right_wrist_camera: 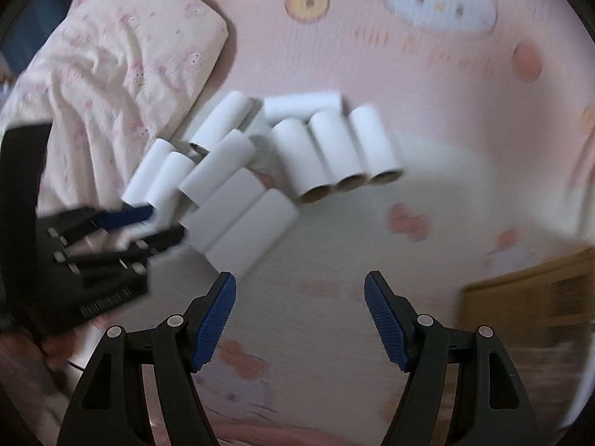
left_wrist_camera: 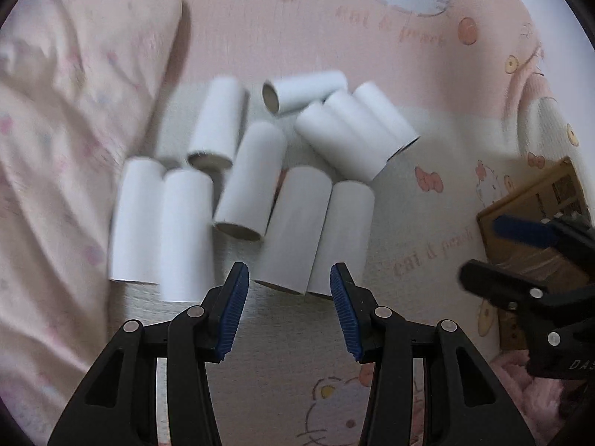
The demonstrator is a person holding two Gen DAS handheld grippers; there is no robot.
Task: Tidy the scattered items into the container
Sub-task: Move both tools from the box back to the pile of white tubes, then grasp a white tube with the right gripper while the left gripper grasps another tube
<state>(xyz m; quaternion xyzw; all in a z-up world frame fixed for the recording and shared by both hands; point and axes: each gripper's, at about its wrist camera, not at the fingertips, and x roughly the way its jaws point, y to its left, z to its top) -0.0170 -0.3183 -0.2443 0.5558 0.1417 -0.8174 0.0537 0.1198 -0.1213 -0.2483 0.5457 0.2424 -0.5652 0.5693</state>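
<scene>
Several white cardboard tubes (left_wrist_camera: 253, 182) lie scattered on a pink cartoon-print bed sheet (left_wrist_camera: 427, 37); they also show in the right wrist view (right_wrist_camera: 260, 171). My left gripper (left_wrist_camera: 290, 297) is open and empty, its tips just short of the nearest tubes (left_wrist_camera: 293, 230). My right gripper (right_wrist_camera: 299, 304) is open and empty, above bare sheet to the right of the tubes. The right gripper shows at the right edge of the left wrist view (left_wrist_camera: 520, 260), over a brown cardboard box (left_wrist_camera: 535, 204). The left gripper shows at the left in the right wrist view (right_wrist_camera: 126, 226).
A pale pink pillow (left_wrist_camera: 67, 111) lies left of the tubes, also in the right wrist view (right_wrist_camera: 119, 67). The cardboard box (right_wrist_camera: 528, 297) sits at the right edge. A fluffy pink cloth (left_wrist_camera: 520, 390) lies at the lower right.
</scene>
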